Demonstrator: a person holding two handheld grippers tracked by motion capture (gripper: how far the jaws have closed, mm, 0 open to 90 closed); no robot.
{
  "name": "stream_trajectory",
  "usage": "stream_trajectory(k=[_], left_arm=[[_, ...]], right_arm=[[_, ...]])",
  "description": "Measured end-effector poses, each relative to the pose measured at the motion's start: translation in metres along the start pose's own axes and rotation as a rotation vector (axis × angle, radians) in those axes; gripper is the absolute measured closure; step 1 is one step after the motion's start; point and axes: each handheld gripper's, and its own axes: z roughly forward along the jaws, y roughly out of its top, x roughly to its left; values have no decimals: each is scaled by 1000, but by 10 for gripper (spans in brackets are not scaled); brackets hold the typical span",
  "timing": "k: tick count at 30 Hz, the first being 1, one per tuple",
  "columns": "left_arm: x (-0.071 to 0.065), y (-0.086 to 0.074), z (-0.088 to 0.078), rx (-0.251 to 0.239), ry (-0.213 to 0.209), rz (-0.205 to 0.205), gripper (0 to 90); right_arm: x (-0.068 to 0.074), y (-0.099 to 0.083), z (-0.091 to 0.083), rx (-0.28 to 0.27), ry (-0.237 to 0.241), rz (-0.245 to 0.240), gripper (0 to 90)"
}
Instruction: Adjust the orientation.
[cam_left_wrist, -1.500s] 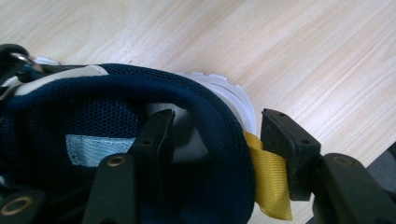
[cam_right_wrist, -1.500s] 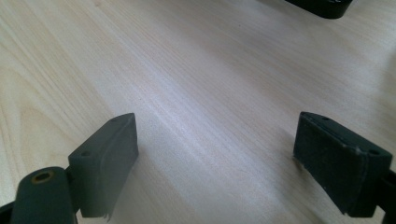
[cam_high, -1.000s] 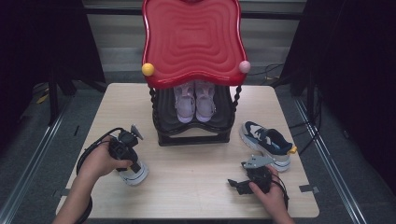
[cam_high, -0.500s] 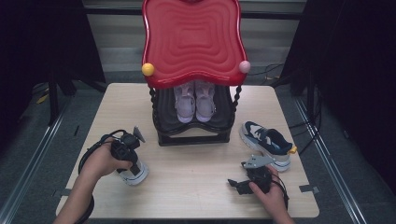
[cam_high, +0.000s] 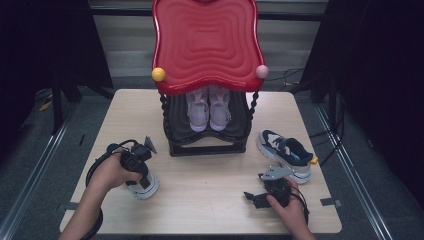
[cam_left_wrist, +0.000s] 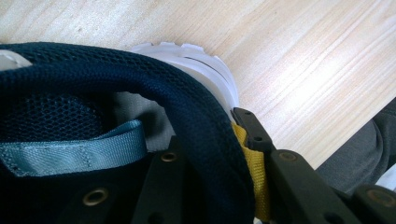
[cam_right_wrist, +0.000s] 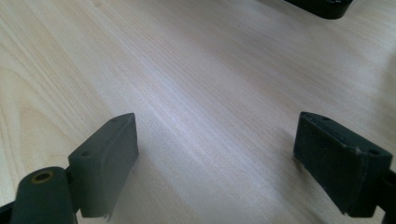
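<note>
A navy mesh sneaker (cam_high: 146, 187) with a white sole lies near the table's front left. My left gripper (cam_high: 134, 163) points down into it. Its jaws have just been closing on the padded heel collar (cam_left_wrist: 187, 102). One pad now presses inside the shoe beside a grey-blue pull strap (cam_left_wrist: 70, 151), the other outside against the yellow heel tab (cam_left_wrist: 254, 172). My left gripper (cam_left_wrist: 208, 140) is shut on that collar. My right gripper (cam_high: 255, 198) rests low at the front right. In its own view my right gripper (cam_right_wrist: 215, 140) stands open over bare wood.
The matching navy sneaker (cam_high: 286, 150) lies on the right side of the table (cam_high: 220, 175). A black rack under a wavy red top (cam_high: 207, 42) stands at the back centre, with a pair of pink shoes (cam_high: 207, 107) on its shelf. Cables trail from both grippers.
</note>
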Motion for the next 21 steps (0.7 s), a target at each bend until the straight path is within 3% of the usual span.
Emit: stream_trajectory(k=[9,21], left_arm=[[-3,-1,-14,-14,20,17,762],[-9,2,-46,-9,7,67,762]], right_arm=[[0,0,0,0,0,0,132],[0,0,0,2,-1,2,132]])
